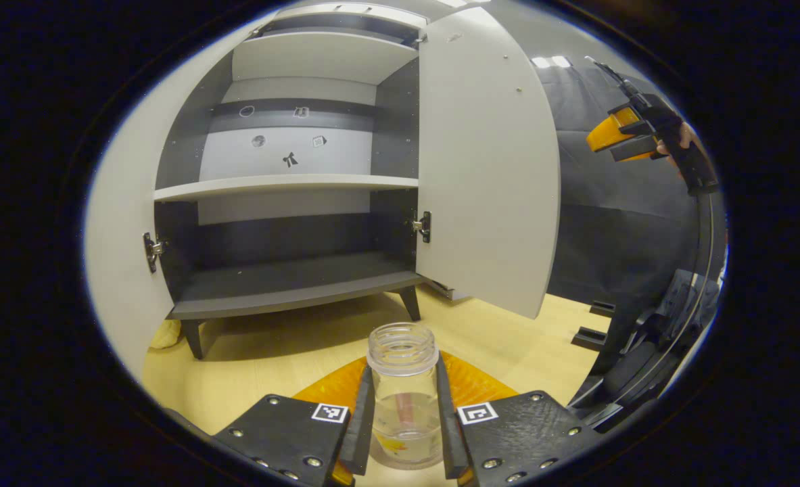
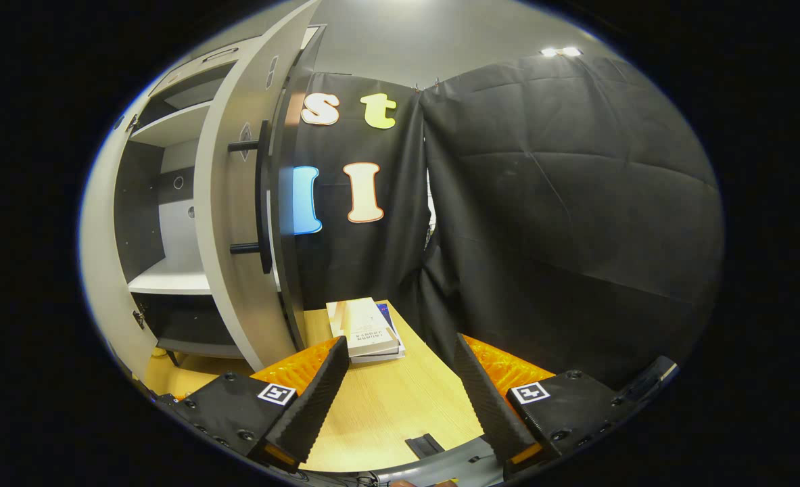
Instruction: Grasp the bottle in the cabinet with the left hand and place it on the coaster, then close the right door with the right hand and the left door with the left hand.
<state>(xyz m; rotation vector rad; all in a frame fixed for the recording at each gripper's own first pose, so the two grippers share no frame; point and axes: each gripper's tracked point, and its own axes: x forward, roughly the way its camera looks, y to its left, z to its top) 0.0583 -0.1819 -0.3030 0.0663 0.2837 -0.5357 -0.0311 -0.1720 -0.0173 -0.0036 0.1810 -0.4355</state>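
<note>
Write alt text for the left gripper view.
The left gripper holds a clear, capless bottle between its fingers above the wooden table. Behind stands the cabinet, both doors open, shelves bare.

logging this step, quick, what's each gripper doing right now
left gripper: shut on the bottle.
right gripper: open, holding nothing.

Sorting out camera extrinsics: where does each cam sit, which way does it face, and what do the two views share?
Left gripper view: rides the left gripper, faces the open cabinet; its fingers clamp the bottle; the other gripper and a hand show upper right.
Right gripper view: rides the right gripper, fingers apart, faces the right door, books, black cloth.
Shared: cabinet, right door, wooden table.
</note>
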